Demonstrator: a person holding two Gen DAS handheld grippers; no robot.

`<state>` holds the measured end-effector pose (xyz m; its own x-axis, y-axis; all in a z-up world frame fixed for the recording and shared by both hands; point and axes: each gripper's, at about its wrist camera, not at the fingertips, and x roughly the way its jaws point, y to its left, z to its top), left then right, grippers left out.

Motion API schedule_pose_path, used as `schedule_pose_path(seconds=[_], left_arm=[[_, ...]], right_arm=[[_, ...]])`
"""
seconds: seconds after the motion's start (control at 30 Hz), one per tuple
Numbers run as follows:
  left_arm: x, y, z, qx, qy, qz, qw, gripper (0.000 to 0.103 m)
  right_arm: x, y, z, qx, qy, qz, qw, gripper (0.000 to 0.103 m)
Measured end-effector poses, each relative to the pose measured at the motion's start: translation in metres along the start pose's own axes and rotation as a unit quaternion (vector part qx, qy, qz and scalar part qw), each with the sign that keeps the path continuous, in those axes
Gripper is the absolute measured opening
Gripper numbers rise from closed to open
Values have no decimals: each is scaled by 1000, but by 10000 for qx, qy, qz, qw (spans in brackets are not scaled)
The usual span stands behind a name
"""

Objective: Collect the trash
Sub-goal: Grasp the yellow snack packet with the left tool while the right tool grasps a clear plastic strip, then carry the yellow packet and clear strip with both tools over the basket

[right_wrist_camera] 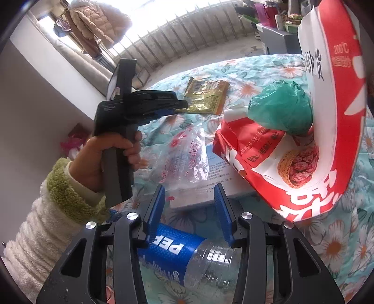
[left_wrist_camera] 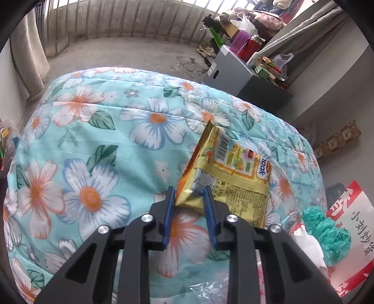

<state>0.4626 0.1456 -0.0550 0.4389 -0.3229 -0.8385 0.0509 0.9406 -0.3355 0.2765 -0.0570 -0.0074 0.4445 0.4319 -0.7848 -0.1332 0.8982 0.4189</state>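
A yellow snack wrapper lies on the floral quilt. My left gripper is open, its blue pads either side of the wrapper's near corner. In the right wrist view the left gripper reaches the same wrapper. My right gripper is open and empty above an empty Pepsi bottle. A red and white paper bag stands open at the right with a crumpled green plastic bag at its mouth.
A clear plastic bag and a white leaflet box lie on the quilt ahead of my right gripper. Beyond the bed stand a grey cabinet piled with clutter, a railing and a curtain.
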Motion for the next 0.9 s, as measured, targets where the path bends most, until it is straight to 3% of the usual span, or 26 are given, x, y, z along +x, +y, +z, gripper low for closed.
schedule_pose_path(seconds=[0.3,0.53,0.73,0.9], left_arm=[[-3,4,-7,143,-105,-23,9998,14],[-3,5,-10,132,-189,-39,9997,13],[-5,6,-11,103,-215,-69,9997,12],[-16,12,-11,-9,-277,-83,9996,12]], right_arm=[[19,-2,7,220,80,-130,9996,40],[28,5,7,90,182,-153,9997,13],[24,8,5,-50,118,-64,9999,2],[9,16,5,-237,-88,72,9997,0]])
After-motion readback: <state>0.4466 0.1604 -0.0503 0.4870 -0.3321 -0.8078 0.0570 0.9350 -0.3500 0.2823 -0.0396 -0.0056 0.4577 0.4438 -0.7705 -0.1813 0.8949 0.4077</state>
